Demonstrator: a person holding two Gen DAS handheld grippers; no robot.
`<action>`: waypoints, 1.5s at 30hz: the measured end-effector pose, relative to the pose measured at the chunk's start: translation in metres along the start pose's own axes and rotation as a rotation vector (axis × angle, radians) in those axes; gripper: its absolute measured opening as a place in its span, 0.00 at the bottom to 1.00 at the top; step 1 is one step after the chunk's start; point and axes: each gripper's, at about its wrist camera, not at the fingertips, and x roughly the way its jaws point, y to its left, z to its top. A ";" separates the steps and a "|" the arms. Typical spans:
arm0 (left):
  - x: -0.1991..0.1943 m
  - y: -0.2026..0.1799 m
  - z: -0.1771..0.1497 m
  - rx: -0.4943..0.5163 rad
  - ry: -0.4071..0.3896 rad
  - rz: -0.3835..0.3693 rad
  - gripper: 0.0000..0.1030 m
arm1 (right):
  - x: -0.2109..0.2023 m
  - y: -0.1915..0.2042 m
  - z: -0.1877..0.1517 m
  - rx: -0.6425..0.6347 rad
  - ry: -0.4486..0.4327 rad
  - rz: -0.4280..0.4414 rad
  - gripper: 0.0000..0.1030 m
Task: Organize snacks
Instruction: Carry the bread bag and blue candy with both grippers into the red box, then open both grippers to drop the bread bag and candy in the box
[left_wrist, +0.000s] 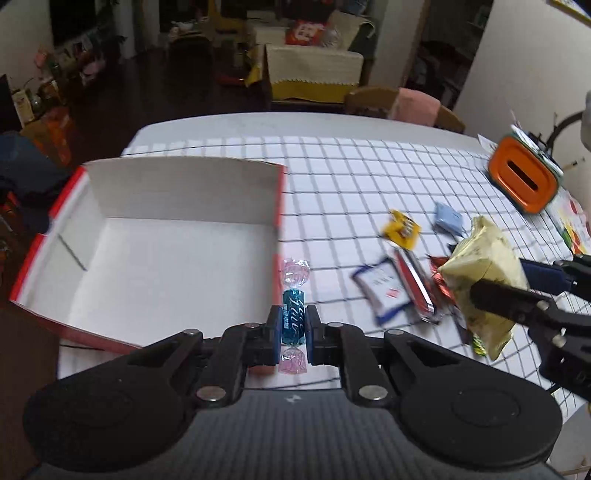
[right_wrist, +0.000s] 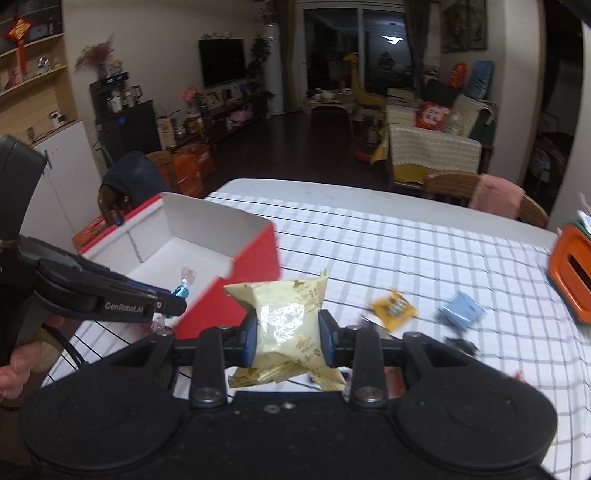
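Left gripper: the black two-finger left gripper (left_wrist: 292, 326) is clamped on a blue foil twist-wrapped candy (left_wrist: 293, 322), its blue pads pressing the candy's two long sides.
Candy's axis: the long axis runs straight ahead along the fingers, one clear pinkish twisted end (left_wrist: 294, 272) pointing away from the camera and the other back toward it; the candy hangs just beside the near right corner of the box.
Right gripper: the black right gripper (right_wrist: 288, 332) is closed on a pale yellow crinkled plastic snack packet (right_wrist: 286, 325), pads gripping its left and right edges.
Packet's lie: held above the table, roughly upright in the right wrist view, a glossy glare patch on its face; in the left wrist view it tilts, with its top leaning away.
Box: a shallow open cardboard box, red outside and plain white inside (left_wrist: 162, 258), sits at the table's left side with its tall back flap raised.
Loose snacks: a small yellow sachet (left_wrist: 401, 229), a light blue wrapped piece (left_wrist: 448, 218), a white pouch with a blue border (left_wrist: 384, 290) and a red-and-silver bar (left_wrist: 415, 288) lie in a loose cluster right of the box, blurred.
Surface: a white tablecloth with a thin dark grid (left_wrist: 351, 173) covers the table; an orange slotted plastic container (left_wrist: 524, 179) stands at the far right.
Room: a dim living room with a cloth-draped sofa (right_wrist: 432, 147) and wall television (right_wrist: 221, 61).
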 end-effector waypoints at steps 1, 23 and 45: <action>-0.001 0.009 0.002 -0.005 -0.002 0.005 0.12 | 0.005 0.008 0.004 -0.009 0.001 0.004 0.31; 0.038 0.154 0.033 -0.010 0.068 0.106 0.12 | 0.148 0.129 0.049 -0.154 0.119 0.033 0.31; 0.114 0.166 0.025 0.071 0.301 0.132 0.12 | 0.221 0.151 0.041 -0.198 0.326 0.027 0.31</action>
